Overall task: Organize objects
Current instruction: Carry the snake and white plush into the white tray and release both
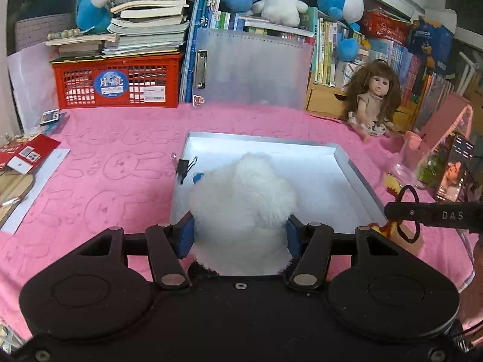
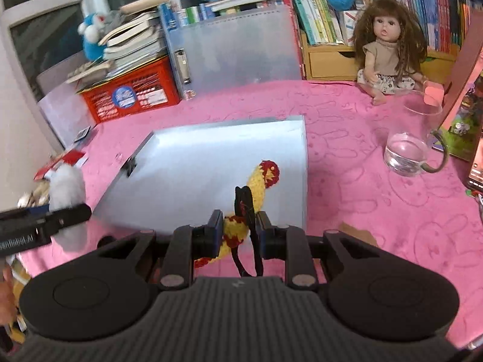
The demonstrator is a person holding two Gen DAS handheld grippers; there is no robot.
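Observation:
A white fluffy pom-pom (image 1: 241,193) sits between the blue pads of my left gripper (image 1: 240,232), which is shut on it above the near edge of a shallow silver tray (image 1: 356,175). A black binder clip (image 1: 184,167) is on the tray's left rim. My right gripper (image 2: 240,229) is shut on a yellow and red crochet piece (image 2: 262,178) with a black hair tie (image 2: 244,202) looped on it, held over the tray (image 2: 181,163). Each gripper shows in the other's view: the right gripper (image 1: 391,211) at the right edge, the left gripper (image 2: 83,209) with the pom-pom (image 2: 66,187) at the left edge.
A pink cloth covers the table. A glass jug of water (image 2: 410,147) and a doll (image 2: 389,45) stand to the right. Behind are a frosted clipboard case (image 1: 250,66), a red crate (image 1: 117,81) under stacked books, and plush toys. Red cards (image 1: 27,150) lie at the left.

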